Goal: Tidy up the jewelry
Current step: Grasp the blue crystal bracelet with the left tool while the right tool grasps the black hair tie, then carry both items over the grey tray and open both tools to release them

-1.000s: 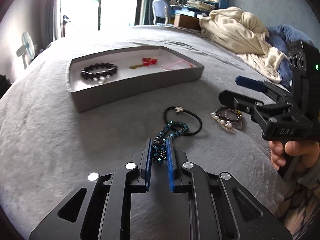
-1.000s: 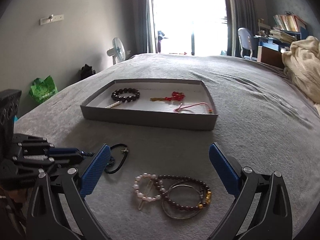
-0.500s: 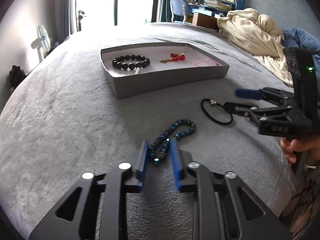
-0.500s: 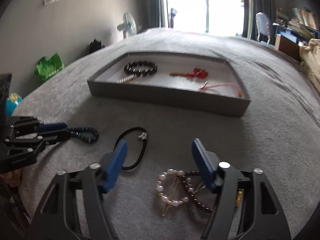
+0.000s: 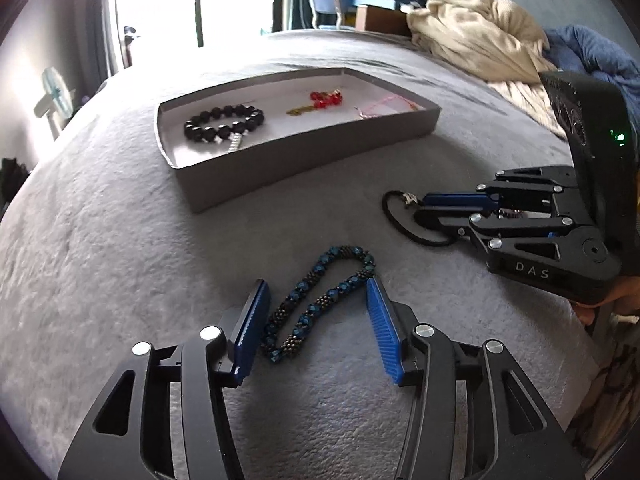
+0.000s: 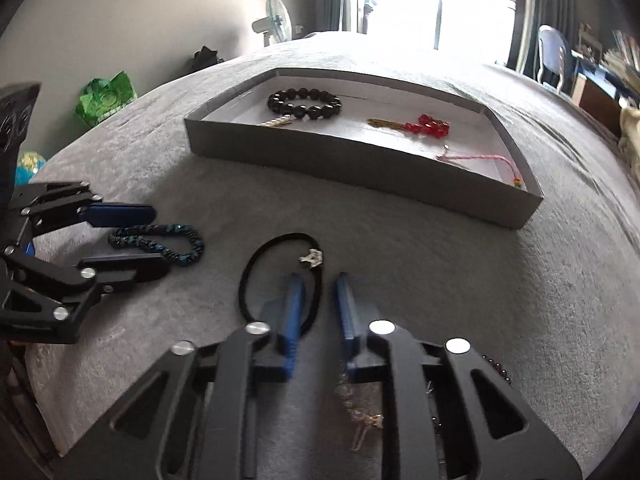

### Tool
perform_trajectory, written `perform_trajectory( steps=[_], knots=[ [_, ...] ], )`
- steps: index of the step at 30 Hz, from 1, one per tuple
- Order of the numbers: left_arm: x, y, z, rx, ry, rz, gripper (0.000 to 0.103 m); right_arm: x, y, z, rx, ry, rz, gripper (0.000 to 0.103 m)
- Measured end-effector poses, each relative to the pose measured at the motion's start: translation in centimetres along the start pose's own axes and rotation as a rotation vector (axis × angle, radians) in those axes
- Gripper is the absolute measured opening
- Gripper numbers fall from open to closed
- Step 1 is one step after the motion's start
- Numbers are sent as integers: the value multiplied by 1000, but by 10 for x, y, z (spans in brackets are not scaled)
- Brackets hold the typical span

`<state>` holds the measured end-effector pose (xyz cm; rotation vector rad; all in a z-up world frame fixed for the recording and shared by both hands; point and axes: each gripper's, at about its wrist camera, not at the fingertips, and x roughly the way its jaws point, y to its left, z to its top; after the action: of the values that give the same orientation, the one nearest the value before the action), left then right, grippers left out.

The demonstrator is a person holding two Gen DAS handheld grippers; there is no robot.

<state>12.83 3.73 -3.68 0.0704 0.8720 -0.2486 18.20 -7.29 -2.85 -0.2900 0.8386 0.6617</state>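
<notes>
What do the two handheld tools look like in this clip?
Both are matte black linkage frames with silver pivot screws and ribbed blue finger pads. The left tool shows triangular cutouts in its arms. The right tool carries white "DAS" lettering, a black housing with a green indicator light, and a bare hand on its grip.

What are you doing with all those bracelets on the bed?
A person holding a gripper in each hand is sorting jewelry into a grey tray. The tray holds a black bead bracelet, a red charm and a pink cord. The left gripper is open around a blue beaded bracelet lying on the bed. The right gripper has one side of a black hair tie between its nearly closed fingers; whether it grips is unclear.
</notes>
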Motion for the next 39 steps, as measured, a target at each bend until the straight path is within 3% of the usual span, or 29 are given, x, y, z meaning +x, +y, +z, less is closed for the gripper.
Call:
perform_trajectory(
  steps=[1,6,9,18,27,39],
  knots=[
    [0,0,-1,2,3,-3,47,0,1,0,-4,-2,-2,7],
    [-5,-3,-4,14,-15,-5,13,-4,-1,-2,7,-23,5,4],
    [-13,-10,-4,40,-49,19,13,-8,-2,-3,13,-40,7,3],
    [-40,-5,10,-7,-135,19,13,-27,-9,2,48,-105,35,3],
    [-56,-5,37,-18,-173,49,13,-55,-19,26,74,-188,61,3],
    [-57,10,63,-72,-202,22,13,-69,-42,49,106,-217,37,3]
  ],
)
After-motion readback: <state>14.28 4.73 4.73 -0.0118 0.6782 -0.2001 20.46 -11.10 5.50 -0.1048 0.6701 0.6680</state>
